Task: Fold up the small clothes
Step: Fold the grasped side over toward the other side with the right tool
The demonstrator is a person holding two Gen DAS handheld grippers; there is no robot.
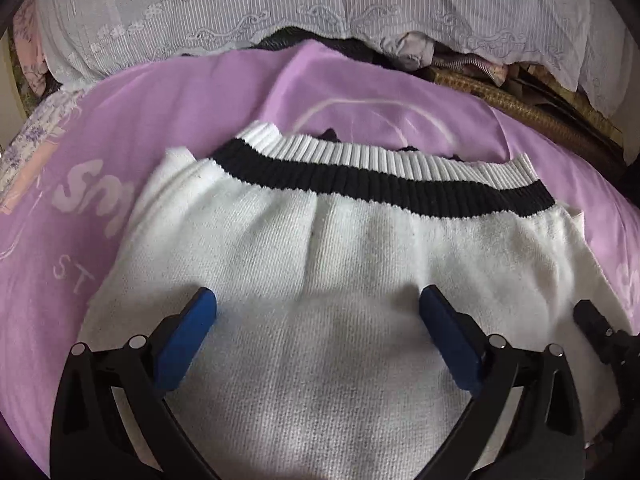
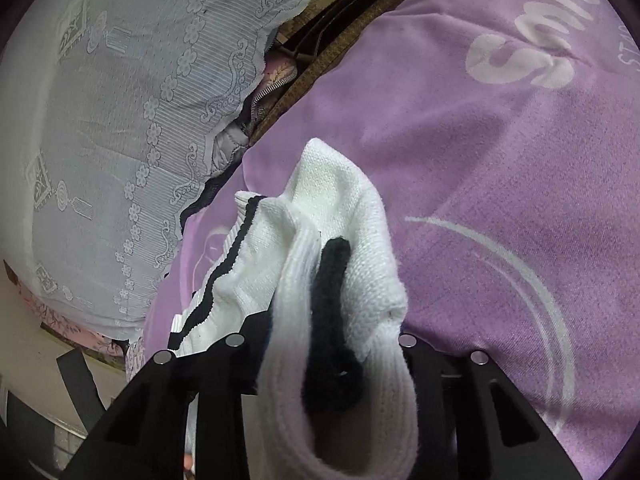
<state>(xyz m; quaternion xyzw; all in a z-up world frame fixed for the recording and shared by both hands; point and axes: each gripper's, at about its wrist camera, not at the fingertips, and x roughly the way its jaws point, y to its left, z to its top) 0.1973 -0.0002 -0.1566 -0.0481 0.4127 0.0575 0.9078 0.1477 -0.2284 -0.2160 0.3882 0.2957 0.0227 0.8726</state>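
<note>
A small white knit sweater point(image 1: 320, 264) with a black and white ribbed hem point(image 1: 380, 176) lies on a purple blanket point(image 1: 100, 168). My left gripper point(image 1: 318, 320) is open, its blue pads point(image 1: 188, 332) spread wide just above the sweater's body. My right gripper point(image 2: 320, 344) is shut on a bunched sleeve with a black cuff stripe point(image 2: 332, 280) and holds it lifted over the blanket point(image 2: 500, 160). The rest of the sweater point(image 2: 248, 264) trails to the left. The right gripper also shows at the right edge of the left wrist view point(image 1: 600, 328).
A white lace cloth point(image 1: 280, 8) covers things at the back. A woven brown mat edge point(image 1: 520, 108) and crumpled fabrics point(image 1: 408, 50) lie beyond the blanket. The blanket bears white "Smile" lettering point(image 2: 520, 56).
</note>
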